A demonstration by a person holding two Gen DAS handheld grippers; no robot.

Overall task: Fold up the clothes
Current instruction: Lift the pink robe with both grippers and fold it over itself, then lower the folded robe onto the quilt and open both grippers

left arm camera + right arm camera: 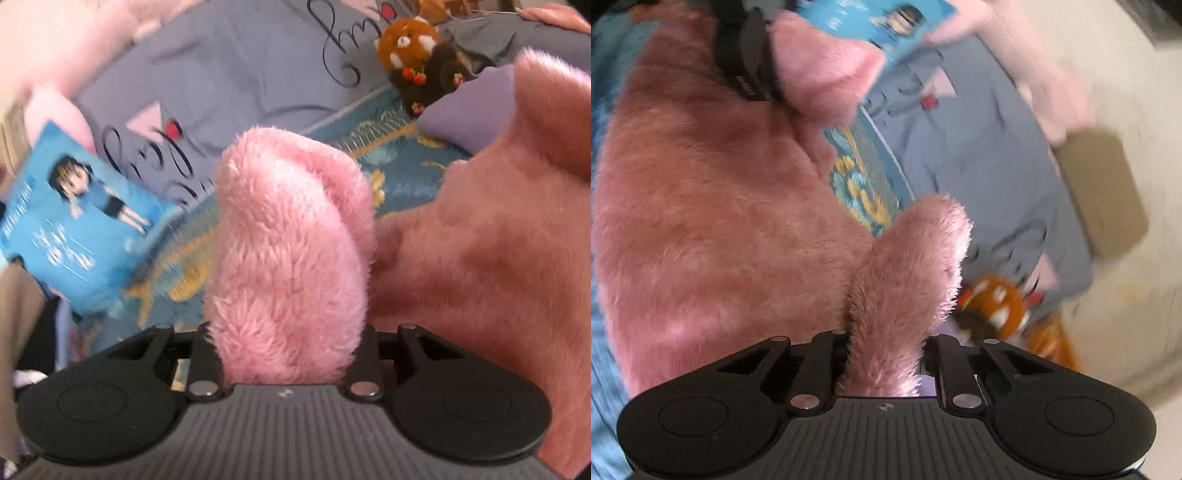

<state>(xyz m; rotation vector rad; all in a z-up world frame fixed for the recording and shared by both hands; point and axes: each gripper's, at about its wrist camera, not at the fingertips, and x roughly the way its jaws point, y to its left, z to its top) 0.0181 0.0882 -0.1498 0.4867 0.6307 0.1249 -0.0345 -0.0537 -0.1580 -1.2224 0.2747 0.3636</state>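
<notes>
A fluffy pink fleece garment [498, 229] fills the right side of the left wrist view and the left side of the right wrist view [713, 221]. My left gripper [291, 288] is shut on a thick fold of it; the fleece stands up between the fingers and hides their tips. My right gripper [897, 306] is shut on another bunched edge of the same garment, its fingertips also buried in pile. In the right wrist view the left gripper [746, 55] shows at the top, clamped on the far corner. The garment hangs stretched between the two.
Under the garment lies a blue mat with yellow patterns [388, 162]. Behind it is grey-blue bedding with black script and red hearts [229, 74], a red panda plush [410, 48], a lilac cushion [465, 110] and a blue cartoon-print book [74, 229]. A cardboard box [1104, 192] stands by the wall.
</notes>
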